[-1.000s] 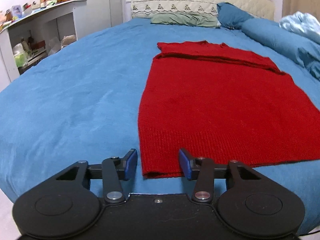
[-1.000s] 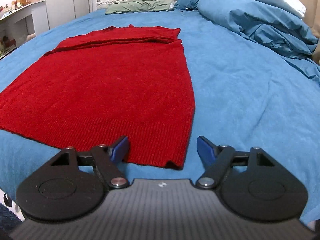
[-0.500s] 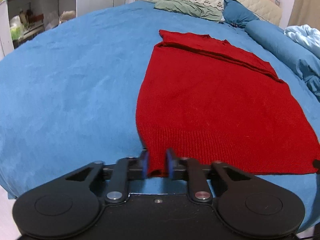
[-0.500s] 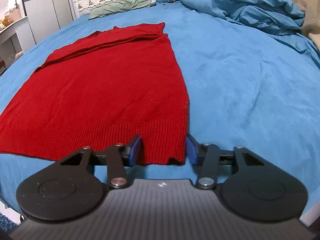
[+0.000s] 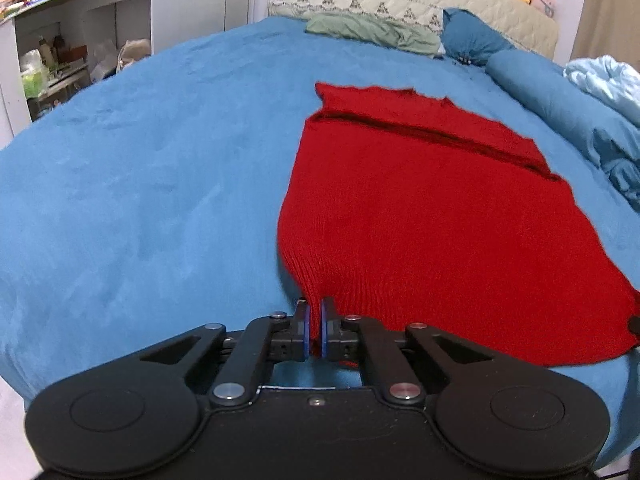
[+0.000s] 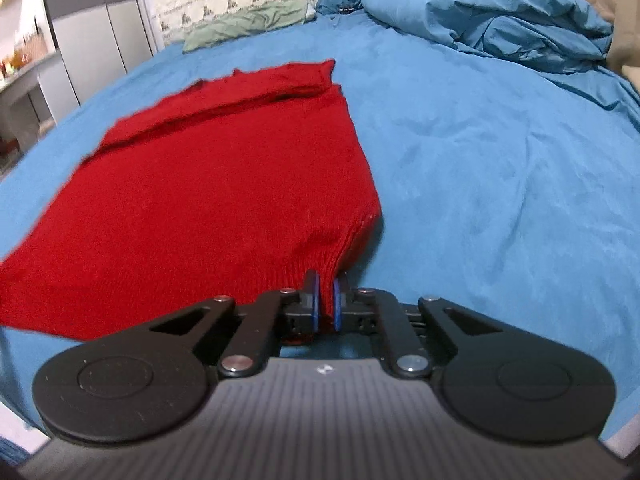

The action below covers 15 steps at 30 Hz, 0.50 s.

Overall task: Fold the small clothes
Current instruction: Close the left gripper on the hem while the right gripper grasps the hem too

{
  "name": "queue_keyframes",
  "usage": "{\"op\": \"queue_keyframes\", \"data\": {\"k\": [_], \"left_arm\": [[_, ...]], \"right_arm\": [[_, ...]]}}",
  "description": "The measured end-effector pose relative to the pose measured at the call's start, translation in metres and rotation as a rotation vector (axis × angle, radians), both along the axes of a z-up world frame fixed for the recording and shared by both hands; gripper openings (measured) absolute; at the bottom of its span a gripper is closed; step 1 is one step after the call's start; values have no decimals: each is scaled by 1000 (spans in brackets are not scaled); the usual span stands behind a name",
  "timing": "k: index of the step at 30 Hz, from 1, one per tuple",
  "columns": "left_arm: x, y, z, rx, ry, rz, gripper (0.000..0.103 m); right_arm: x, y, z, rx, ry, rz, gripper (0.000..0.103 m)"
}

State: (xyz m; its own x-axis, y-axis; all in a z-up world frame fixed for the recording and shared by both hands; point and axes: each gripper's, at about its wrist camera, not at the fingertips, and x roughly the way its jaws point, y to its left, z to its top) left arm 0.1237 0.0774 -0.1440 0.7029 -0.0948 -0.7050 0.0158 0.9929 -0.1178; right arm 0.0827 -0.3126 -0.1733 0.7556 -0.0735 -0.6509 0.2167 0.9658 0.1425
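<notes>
A red knitted sweater (image 5: 420, 216) lies flat on the blue bed, its sleeves folded across the far end. My left gripper (image 5: 315, 320) is shut on the sweater's near left hem corner, which is lifted slightly off the bed. In the right wrist view the same sweater (image 6: 208, 200) spreads to the left, and my right gripper (image 6: 326, 304) is shut on its near right hem corner, also raised a little.
The blue bedspread (image 5: 140, 200) surrounds the sweater. A rumpled blue duvet (image 6: 500, 24) and pillows lie at the far right. A green pillow (image 5: 372, 32) sits by the headboard. White shelves (image 5: 60, 40) stand left of the bed.
Both grippers moved in onto the hem corners and closed on them. The corners have started to lift off the bed.
</notes>
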Motion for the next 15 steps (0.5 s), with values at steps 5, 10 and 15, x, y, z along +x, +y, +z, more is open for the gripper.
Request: {"op": "queue_keyframes", "data": {"k": [5, 10, 15], "left_arm": [[8, -1, 37, -24, -61, 1, 5], [50, -6, 84, -54, -136, 25, 5], [134, -21, 126, -61, -217, 51, 5]], "right_arm": [[4, -9, 39, 91, -59, 10, 22], [31, -21, 89, 165, -147, 27, 22], [99, -41, 135, 217, -234, 41, 21]]}}
